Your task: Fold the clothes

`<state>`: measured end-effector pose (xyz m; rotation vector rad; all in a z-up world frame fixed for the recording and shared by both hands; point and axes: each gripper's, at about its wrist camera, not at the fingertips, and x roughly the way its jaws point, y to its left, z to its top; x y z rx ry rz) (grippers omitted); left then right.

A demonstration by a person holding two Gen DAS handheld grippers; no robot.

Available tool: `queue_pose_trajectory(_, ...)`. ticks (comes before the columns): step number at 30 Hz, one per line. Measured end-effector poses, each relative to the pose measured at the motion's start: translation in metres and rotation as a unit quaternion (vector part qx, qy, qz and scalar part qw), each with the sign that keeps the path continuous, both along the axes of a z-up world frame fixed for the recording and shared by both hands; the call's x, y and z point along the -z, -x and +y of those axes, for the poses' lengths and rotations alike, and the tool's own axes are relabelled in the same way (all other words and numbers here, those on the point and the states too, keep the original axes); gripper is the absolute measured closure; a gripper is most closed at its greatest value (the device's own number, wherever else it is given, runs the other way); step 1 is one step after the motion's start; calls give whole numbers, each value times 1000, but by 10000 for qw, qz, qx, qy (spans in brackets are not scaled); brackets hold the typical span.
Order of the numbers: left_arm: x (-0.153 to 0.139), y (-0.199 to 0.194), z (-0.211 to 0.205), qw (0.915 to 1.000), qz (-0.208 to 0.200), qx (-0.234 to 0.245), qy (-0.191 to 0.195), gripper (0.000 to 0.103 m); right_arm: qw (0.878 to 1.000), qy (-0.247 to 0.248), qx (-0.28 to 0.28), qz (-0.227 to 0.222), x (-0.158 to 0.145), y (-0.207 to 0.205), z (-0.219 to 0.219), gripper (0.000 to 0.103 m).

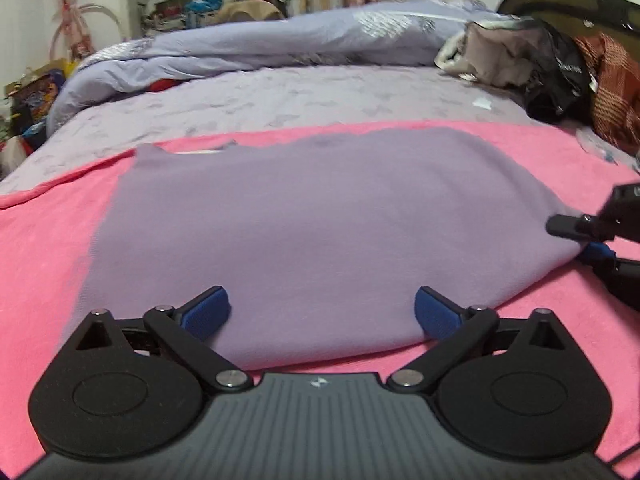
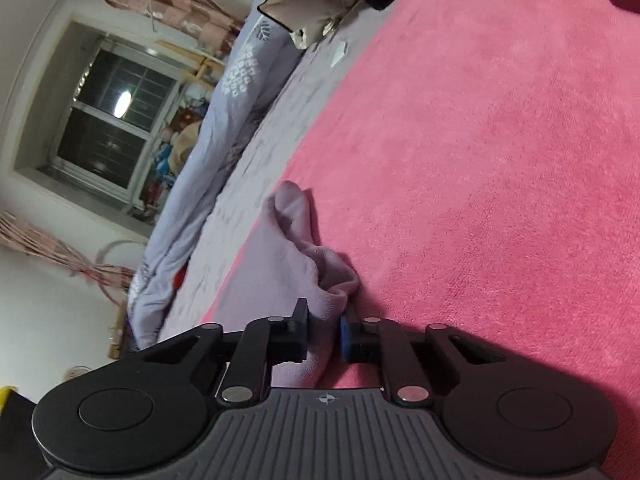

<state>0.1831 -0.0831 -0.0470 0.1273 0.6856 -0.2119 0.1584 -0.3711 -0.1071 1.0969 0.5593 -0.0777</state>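
Soft lilac knit garment point(image 1: 304, 232) spread flat on pink fleece blanket point(image 1: 48, 272), ready for folding. Right gripper point(image 2: 325, 338) clamped on its three-o'clock edge to lift. Left gripper point(image 1: 322, 314) spread wide at six o'clock, holding nothing.

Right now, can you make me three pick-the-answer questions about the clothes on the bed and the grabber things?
1. Where does the lilac garment lie?
A. on the pink blanket
B. on the floor
C. on a chair

2. What colour are the left gripper pads?
A. yellow
B. blue
C. white

3. What is the right gripper doing?
A. standing wide open
B. pinching the garment's edge
C. holding a hanger

Answers:
1 A, pink shows all round the garment.
2 B, both pads look blue.
3 B, lilac cloth sits squeezed between its pads.
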Motion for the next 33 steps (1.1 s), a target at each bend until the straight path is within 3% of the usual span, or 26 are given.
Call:
queue_pose_trajectory(6,9,-9,8,9997,97,88,-208,0,9987,498,-117,69,-11,-1,19,83)
queue_pose_trajectory(9,8,-4,6,9994,-3,26,-357,0,9982,551,7,229,-11,-5,22,92)
queue_pose_trajectory(12,-2,8,26,9996,-45,-202,-178,2,9964,773,-99,318,-24,-9,25,94)
queue_pose_trajectory(14,-12,26,56,9980,-230,-593,-40,3,9916,1248,-291,152,-46,-14,36,94)
queue_pose_trajectory(16,-17,45,99,9933,-405,-1059,218,3,9761,2038,-718,-247,-79,-25,70,94)
queue_pose_trajectory(17,-19,55,123,9896,-457,-1303,399,3,9639,2427,-993,-463,-93,-29,93,94)
queue_pose_trajectory(18,-16,62,147,9852,-415,-1558,580,3,9434,2927,-1384,-721,-107,-34,128,94)
queue_pose_trajectory(21,4,77,211,9630,-157,-2297,1402,5,8625,4187,-2581,-1190,-110,-36,232,94)
queue_pose_trajectory(22,6,87,227,9533,-401,-2227,2003,3,8309,4535,-2955,-1290,-106,-35,265,94)
queue_pose_trajectory(23,6,90,233,9485,-456,-2202,2233,3,8086,4718,-3291,-1238,-93,-34,288,94)
queue_pose_trajectory(25,8,88,229,9528,-441,-2155,2092,2,7618,5053,-3894,-1128,-67,-31,333,95)
queue_pose_trajectory(26,7,86,224,9568,-414,-2144,1921,3,7540,5192,-3877,-1076,-58,-29,342,95)
queue_pose_trajectory(27,6,85,223,9575,-398,-2171,1860,2,7479,5303,-3858,-1030,-50,-27,351,95)
queue_pose_trajectory(28,7,86,225,9568,-409,-2112,1957,1,7537,5239,-3836,-1019,-52,-27,349,95)
queue_pose_trajectory(30,7,88,228,9545,-450,-2106,2062,1,7783,4931,-3762,-978,-64,-30,342,95)
queue_pose_trajectory(32,7,91,231,9517,-513,-2100,2179,1,7939,4705,-3683,-1130,-78,-29,335,95)
queue_pose_trajectory(33,7,99,239,9435,-670,-2140,2439,1,7956,4670,-3673,-1187,-84,-28,336,95)
